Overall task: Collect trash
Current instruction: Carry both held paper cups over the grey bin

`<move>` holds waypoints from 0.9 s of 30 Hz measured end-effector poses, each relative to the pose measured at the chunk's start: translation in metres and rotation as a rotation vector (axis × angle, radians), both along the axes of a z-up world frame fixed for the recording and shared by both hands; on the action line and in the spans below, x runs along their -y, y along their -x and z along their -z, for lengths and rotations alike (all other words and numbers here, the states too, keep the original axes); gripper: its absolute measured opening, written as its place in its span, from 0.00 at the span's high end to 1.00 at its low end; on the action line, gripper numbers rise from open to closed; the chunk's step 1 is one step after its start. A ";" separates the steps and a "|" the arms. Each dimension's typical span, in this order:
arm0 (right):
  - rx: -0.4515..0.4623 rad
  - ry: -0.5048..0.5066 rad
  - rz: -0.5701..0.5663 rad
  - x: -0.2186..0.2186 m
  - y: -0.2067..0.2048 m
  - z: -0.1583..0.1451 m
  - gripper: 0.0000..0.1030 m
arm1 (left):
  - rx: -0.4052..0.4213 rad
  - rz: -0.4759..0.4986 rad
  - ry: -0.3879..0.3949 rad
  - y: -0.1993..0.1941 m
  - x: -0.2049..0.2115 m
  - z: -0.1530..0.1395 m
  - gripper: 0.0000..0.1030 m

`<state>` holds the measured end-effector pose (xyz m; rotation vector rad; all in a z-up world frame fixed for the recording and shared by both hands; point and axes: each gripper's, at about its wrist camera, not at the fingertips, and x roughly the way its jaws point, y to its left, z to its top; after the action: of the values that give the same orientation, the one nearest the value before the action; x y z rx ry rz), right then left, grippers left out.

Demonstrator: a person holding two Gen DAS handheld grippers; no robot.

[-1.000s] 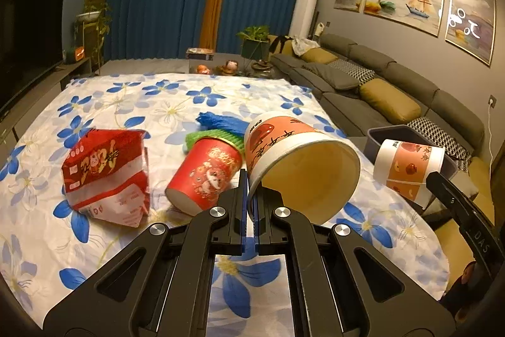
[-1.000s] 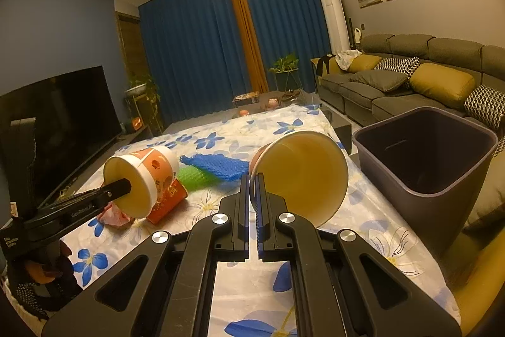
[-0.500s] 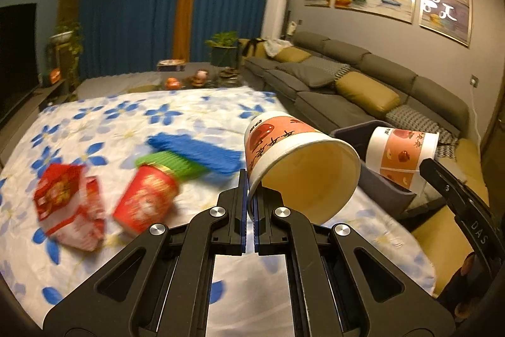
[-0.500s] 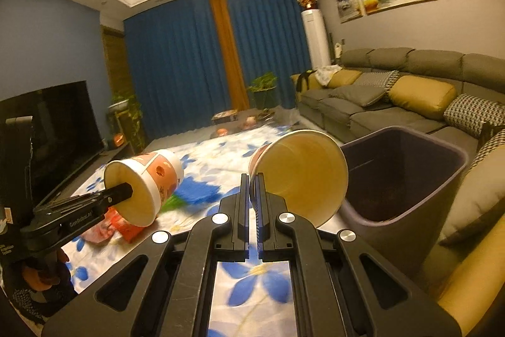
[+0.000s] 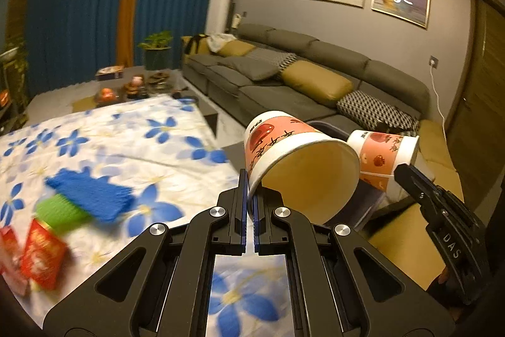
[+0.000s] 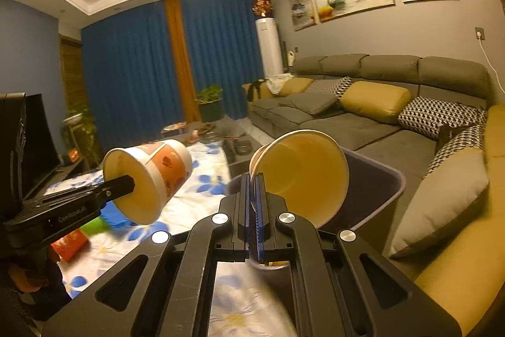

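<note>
- Left gripper (image 5: 249, 207): fingers clamped on the rim of a paper cup (image 5: 293, 160), mouth facing the camera, held in the air past the worktop (image 5: 126, 135) edge, near the bin.
- Right gripper (image 6: 252, 204): fingers clamped on the rim of a second paper cup (image 6: 303, 176), held right at the rim of the bin (image 6: 391, 188).
- Step in hand, as I read it: carry both cups over the bin and drop them.
- Right cup looks closest; get its whole body inside the bin's rim before the fingers part, else it may bounce off the edge.
- Cups are light and held by one wall only, so they hang tilted. Tip each mouth down, or let go low over the opening.
- Left cup sits just beside the right one in the left view. Drop one at a time so they don't knock each other.
- Keep the two grippers from colliding over the bin; its opening is not much wider than two cups.
- Count: paper cups in hand 2; bin 1.
- Trash on the worktop, blurred in the left view: red cup (image 5: 42, 255) 1, a further red item at the frame's edge (cannot tell what), blue mesh piece (image 5: 91, 195) 1, green piece (image 5: 60, 212) 1.
</note>
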<state>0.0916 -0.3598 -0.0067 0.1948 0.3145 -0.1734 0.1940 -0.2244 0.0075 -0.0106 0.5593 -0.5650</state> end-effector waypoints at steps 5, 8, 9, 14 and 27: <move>-0.029 0.004 0.022 0.014 -0.009 0.011 0.96 | -0.026 0.047 -0.006 -0.015 0.033 0.010 0.98; -0.047 0.010 0.031 0.021 -0.016 0.017 0.96 | -0.043 0.068 -0.011 -0.024 0.047 0.019 0.98; -0.049 0.012 0.032 0.022 -0.016 0.018 0.96 | -0.046 0.071 -0.013 -0.026 0.050 0.021 0.98; -0.070 0.023 0.038 0.027 -0.025 0.023 0.96 | -0.063 0.089 -0.030 -0.035 0.066 0.032 0.98; -0.122 0.023 0.040 0.034 -0.036 0.034 0.96 | -0.130 0.126 -0.026 -0.053 0.084 0.052 0.98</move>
<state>0.1280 -0.3938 -0.0409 0.1681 0.4298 -0.2294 0.2466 -0.3082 -0.0442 0.0126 0.6975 -0.6828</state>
